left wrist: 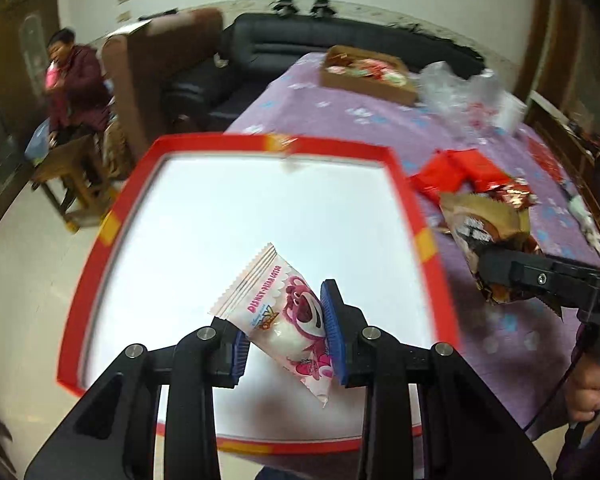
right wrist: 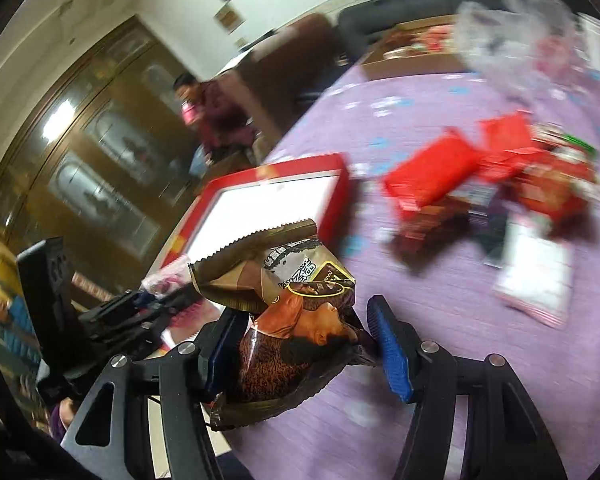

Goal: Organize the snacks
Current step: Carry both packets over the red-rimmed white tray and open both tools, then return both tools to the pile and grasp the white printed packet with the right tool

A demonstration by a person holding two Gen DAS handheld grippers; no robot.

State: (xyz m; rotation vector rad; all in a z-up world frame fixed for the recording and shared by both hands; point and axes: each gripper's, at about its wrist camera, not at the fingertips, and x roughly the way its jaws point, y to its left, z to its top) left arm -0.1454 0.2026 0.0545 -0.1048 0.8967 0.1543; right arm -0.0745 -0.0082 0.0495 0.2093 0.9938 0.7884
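Observation:
My left gripper is shut on a white and pink bear snack packet and holds it over the white inside of a red-rimmed box. My right gripper is shut on a brown snack bag above the purple tablecloth, just right of the box. The right gripper and its brown bag also show at the right of the left wrist view. The left gripper's pink packet shows at the left of the right wrist view.
Red packets and other snacks lie on the purple tablecloth beyond the box. A cardboard box of sweets and a clear plastic bag sit at the far end. A person sits at the left.

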